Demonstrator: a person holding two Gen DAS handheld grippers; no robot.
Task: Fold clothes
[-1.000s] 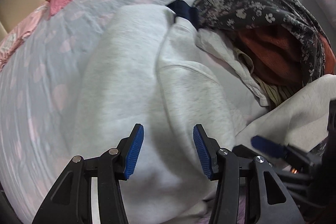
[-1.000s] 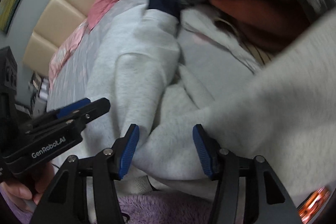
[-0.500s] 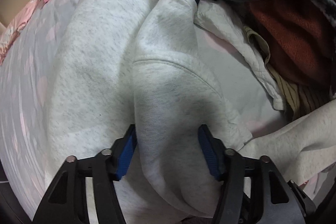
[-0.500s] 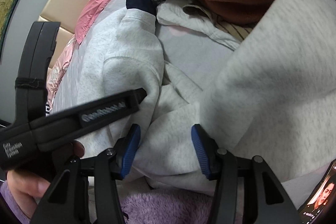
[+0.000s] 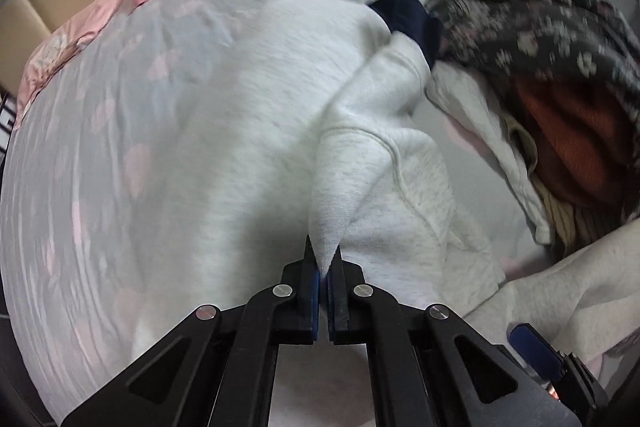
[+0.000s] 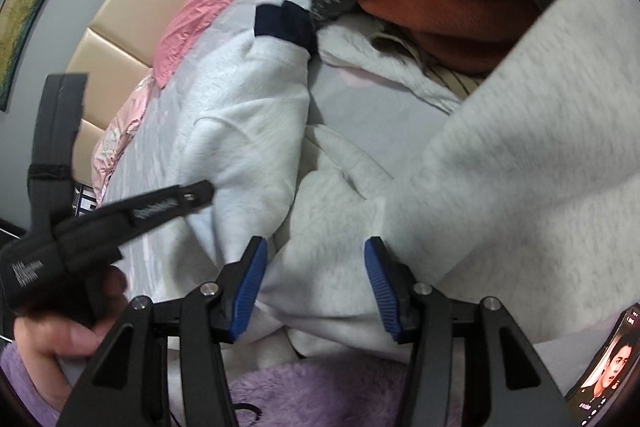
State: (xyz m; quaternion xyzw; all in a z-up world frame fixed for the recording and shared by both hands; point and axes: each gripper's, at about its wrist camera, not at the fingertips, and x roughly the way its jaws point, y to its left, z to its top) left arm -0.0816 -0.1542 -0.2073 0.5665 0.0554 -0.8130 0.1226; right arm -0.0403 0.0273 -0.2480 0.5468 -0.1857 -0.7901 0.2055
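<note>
**Fold pinched on grey sweatshirt**

Left gripper [image 5: 324,267] clenched on a raised fold of the grey sweatshirt [image 5: 248,131], spread on the bed [image 5: 80,155] beside a clothes pile [image 5: 560,75]; right gripper [image 6: 314,283] released, straddling bunched sweatshirt fabric.
</note>
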